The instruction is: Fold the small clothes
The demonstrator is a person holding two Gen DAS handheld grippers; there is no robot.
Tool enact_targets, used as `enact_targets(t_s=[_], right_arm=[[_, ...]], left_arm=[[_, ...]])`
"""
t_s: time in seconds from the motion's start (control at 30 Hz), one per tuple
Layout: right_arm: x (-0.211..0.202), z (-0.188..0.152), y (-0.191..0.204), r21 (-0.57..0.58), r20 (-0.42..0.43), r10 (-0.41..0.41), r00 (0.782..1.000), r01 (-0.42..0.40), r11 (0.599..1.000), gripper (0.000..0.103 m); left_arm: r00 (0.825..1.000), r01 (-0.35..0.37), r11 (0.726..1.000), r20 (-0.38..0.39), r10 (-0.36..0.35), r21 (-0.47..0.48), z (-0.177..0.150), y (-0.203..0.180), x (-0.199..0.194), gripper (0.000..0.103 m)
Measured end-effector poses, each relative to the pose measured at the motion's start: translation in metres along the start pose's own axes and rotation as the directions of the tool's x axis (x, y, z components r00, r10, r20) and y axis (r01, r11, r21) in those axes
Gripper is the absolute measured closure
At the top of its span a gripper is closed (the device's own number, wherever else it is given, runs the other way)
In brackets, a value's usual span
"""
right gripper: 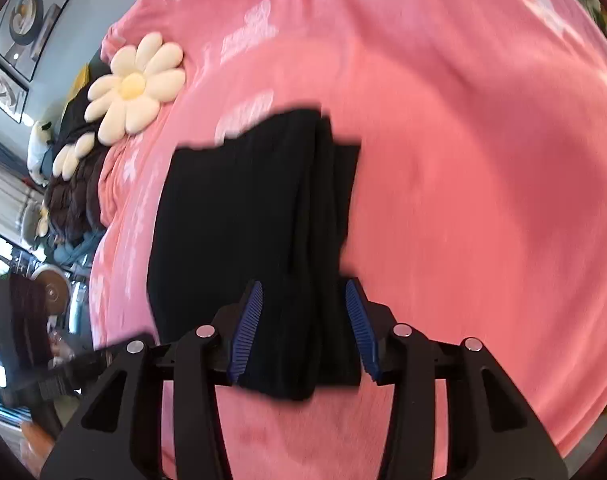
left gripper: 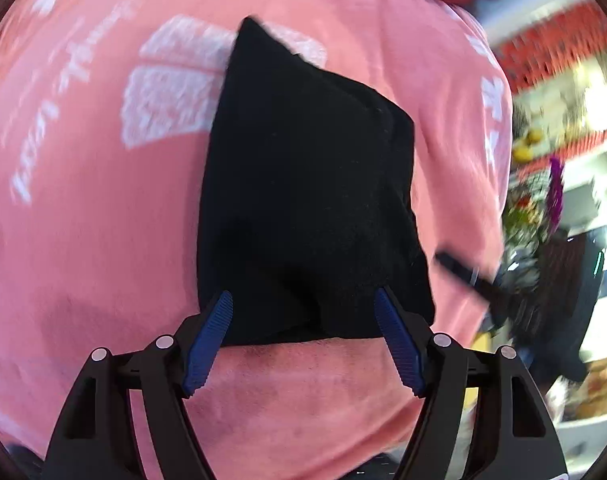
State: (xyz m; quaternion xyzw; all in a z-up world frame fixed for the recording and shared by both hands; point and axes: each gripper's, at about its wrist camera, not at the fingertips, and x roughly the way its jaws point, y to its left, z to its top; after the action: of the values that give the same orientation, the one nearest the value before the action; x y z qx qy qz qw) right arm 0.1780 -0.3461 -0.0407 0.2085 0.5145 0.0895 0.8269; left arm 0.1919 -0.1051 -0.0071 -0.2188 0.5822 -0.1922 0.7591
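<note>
Blue-padded fingers of the left gripper [left gripper: 303, 336] stand wide apart on either side of the near edge of a black garment [left gripper: 303, 200], released and pressing on nothing, as a person works at folding small clothes on a pink blanket [left gripper: 83, 240] printed with white patterns. Seen from the left wrist, the garment lies as a thick, compact wedge near the middle of the blanket, its layers stacked, which suggests most of the folding is already done. From the right wrist, the right gripper [right gripper: 308, 334] sits with its jaws partly apart around the near end of the same garment [right gripper: 243, 220]; the pads appear to stand just clear of the cloth rather than squeezing it, though the blur makes that hard to settle. Both tools point steeply down at the bundle, probably placed to tidy or take up its near edge. A daisy-shaped cushion [right gripper: 133, 84] rests toward the far left corner of the blanket, well apart from the work. Shelves and a cluttered room blur past the blanket's edges.
</note>
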Motion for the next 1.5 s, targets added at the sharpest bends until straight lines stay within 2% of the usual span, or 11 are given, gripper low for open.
enact_targets(t_s=[0.2,0.3,0.53,0.67,0.93,1.0,1.07,1.2,1.37,1.43,1.5], right_arm=[[0.021,-0.023,0.008,-0.002,-0.08,0.002,0.997,-0.003,1.0,0.059],[0.018,-0.012,0.025,-0.041,-0.075,0.017,0.997,-0.02,0.999,0.094],[-0.056,0.023,0.058,-0.09,0.082,0.18,0.98,-0.173,0.981,0.094],[-0.002,0.01,0.006,-0.01,-0.047,0.023,0.999,-0.024,1.0,0.094],[0.013,-0.001,-0.001,0.07,-0.062,0.117,0.991,-0.113,0.991,0.094],[0.013,0.005,0.0,0.081,-0.067,0.135,0.989,-0.129,0.988,0.094],[0.007,0.013,0.004,0.073,-0.063,0.162,0.985,-0.157,0.985,0.094],[-0.02,0.019,0.037,0.006,-0.009,0.205,0.979,-0.205,0.979,0.094],[-0.009,-0.01,0.017,-0.063,-0.039,-0.027,0.999,0.024,0.998,0.094],[0.022,-0.03,-0.011,-0.092,-0.124,-0.216,0.968,0.206,0.974,0.094],[0.02,-0.037,-0.019,-0.072,-0.129,-0.213,0.969,0.205,0.976,0.094]], left_arm=[[1.0,-0.027,0.998,0.004,0.027,-0.064,-0.014,0.027,-0.013,0.033],[0.998,-0.061,0.997,0.001,0.062,-0.046,-0.019,0.034,-0.021,0.033],[1.0,-0.011,1.0,0.024,0.011,0.002,-0.023,0.031,-0.042,0.033],[1.0,0.013,0.998,-0.01,-0.012,0.067,-0.028,0.012,-0.022,0.032],[0.995,-0.092,0.97,-0.01,0.097,0.223,-0.028,-0.015,0.027,0.032],[0.995,-0.095,0.967,0.005,0.097,0.235,-0.025,-0.013,0.032,0.041],[0.992,-0.128,0.962,0.021,0.127,0.242,-0.017,-0.006,0.033,0.096],[0.999,-0.042,0.987,0.015,0.04,0.156,-0.003,0.015,0.011,0.097],[0.995,-0.096,0.977,-0.006,0.099,0.192,-0.01,0.017,0.0,0.097],[0.991,-0.116,0.968,-0.036,0.127,0.223,-0.017,0.021,0.008,0.095],[0.991,-0.116,0.966,-0.043,0.129,0.229,-0.018,0.021,0.007,0.091]])
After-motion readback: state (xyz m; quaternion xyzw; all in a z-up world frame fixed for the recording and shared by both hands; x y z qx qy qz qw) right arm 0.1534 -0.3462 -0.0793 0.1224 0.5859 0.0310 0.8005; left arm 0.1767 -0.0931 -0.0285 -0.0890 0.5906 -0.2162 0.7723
